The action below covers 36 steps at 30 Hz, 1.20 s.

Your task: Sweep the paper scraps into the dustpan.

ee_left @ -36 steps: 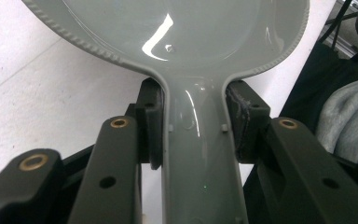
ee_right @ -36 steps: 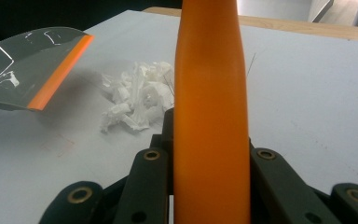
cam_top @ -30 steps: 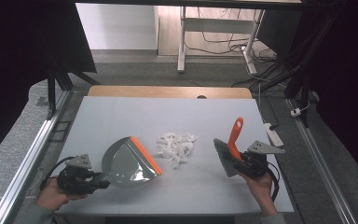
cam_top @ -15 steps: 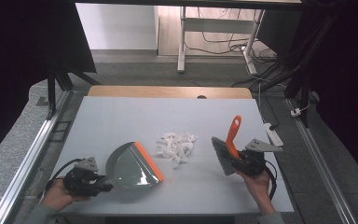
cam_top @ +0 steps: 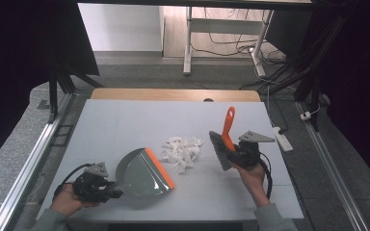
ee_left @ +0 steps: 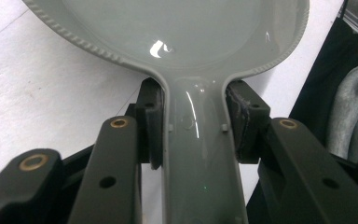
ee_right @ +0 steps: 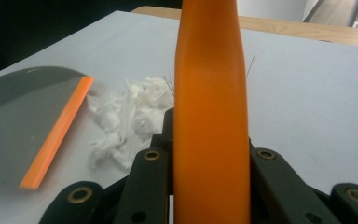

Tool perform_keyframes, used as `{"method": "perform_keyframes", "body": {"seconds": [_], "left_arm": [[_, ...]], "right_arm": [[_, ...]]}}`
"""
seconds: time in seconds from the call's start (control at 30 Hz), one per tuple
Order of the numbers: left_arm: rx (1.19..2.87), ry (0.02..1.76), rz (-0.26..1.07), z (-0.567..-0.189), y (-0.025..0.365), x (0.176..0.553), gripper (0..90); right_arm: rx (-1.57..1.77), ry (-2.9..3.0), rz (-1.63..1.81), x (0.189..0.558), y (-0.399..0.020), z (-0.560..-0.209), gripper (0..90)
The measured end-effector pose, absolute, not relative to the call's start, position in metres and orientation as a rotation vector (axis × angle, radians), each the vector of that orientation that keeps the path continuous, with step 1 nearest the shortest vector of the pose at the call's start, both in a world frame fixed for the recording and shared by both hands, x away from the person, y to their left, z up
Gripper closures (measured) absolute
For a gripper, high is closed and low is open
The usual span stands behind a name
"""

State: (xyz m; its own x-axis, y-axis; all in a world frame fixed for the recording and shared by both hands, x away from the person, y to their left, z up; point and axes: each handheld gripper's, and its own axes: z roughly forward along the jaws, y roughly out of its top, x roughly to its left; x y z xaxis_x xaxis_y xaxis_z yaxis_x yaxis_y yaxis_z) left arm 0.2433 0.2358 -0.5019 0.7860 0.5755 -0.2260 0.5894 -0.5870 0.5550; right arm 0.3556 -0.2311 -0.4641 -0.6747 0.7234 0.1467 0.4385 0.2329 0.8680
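While L hand-held gripper (cam_top: 107, 188) pinches dustpan (cam_top: 143, 174) handle & R hand-held gripper (cam_top: 235, 155) pinches brush (cam_top: 223, 140), keep pan lip flat on surface (cam_top: 125, 125) beside scraps (cam_top: 182, 151), sweep low w/ short strokes.

A white power strip (cam_top: 280, 138) lies on the floor just off the desk's (cam_top: 125, 125) right edge. Beyond the far edge stands a white frame (cam_top: 189, 43) among loose cables (cam_top: 231, 41).

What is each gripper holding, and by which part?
Left gripper clamps the grey dustpan by its handle; right gripper clamps the brush by its orange handle.
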Motion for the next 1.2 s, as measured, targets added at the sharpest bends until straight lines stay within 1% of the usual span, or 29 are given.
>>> {"method": "perform_keyframes", "body": {"seconds": [0.3,0.87,1.2], "left_arm": [[2.32,0.85,-0.039,-0.503,0.233,0.247,61.1],[2.295,0.863,-0.046,-0.506,0.234,0.252,61.1],[2.317,0.865,-0.074,-0.51,0.231,0.256,61.1]], "right_arm": [[1.171,2.229,1.342,0.382,-0.212,-0.462,76.4],[1.223,2.282,1.182,0.428,-0.173,-0.453,76.5],[1.253,2.291,1.121,0.445,-0.167,-0.46,76.5]]}}
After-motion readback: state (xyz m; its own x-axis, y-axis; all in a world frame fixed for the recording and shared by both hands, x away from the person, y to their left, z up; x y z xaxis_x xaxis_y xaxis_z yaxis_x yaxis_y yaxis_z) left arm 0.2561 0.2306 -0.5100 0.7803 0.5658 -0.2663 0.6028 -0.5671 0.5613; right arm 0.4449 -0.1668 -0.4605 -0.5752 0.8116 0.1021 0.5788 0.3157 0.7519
